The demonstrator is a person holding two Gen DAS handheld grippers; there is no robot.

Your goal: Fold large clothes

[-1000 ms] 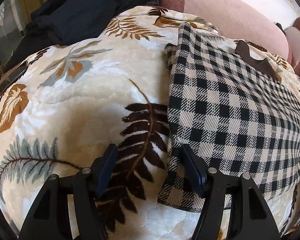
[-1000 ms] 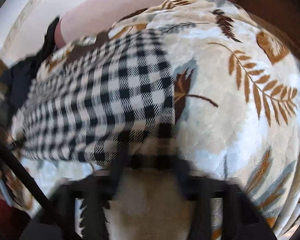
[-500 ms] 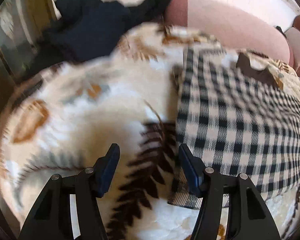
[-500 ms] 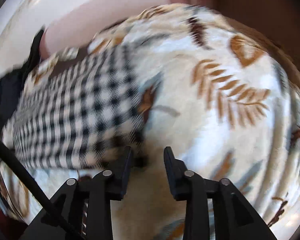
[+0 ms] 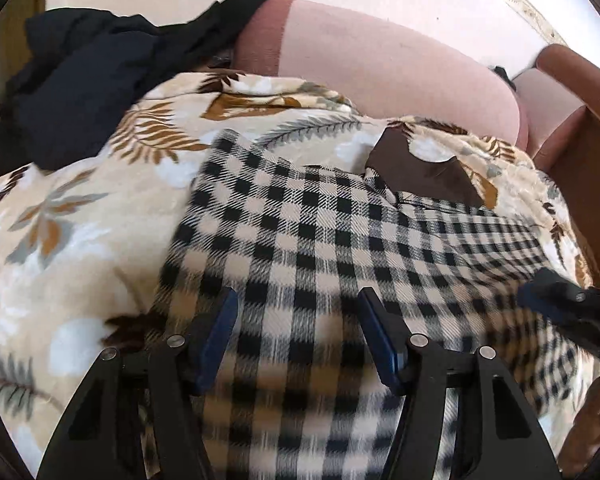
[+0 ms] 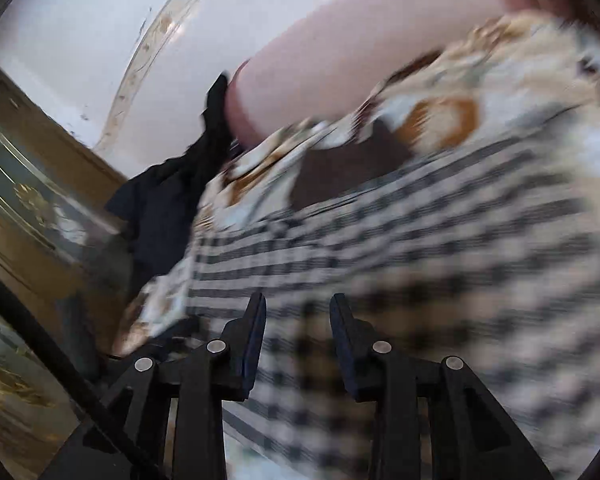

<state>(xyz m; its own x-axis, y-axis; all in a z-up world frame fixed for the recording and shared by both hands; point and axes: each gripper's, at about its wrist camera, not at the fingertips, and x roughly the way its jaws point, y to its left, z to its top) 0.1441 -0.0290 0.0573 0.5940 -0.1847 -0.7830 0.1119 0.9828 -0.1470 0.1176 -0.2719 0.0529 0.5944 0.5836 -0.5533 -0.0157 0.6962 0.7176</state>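
Two grippers, the left gripper (image 5: 294, 316) and right gripper (image 6: 298, 322), hung spread apart and gripped nothing above the checked shirt (image 5: 340, 232) on the leafy blanket (image 5: 72, 216). It looked soft, light and floppy; pinching its near edge seemed best.
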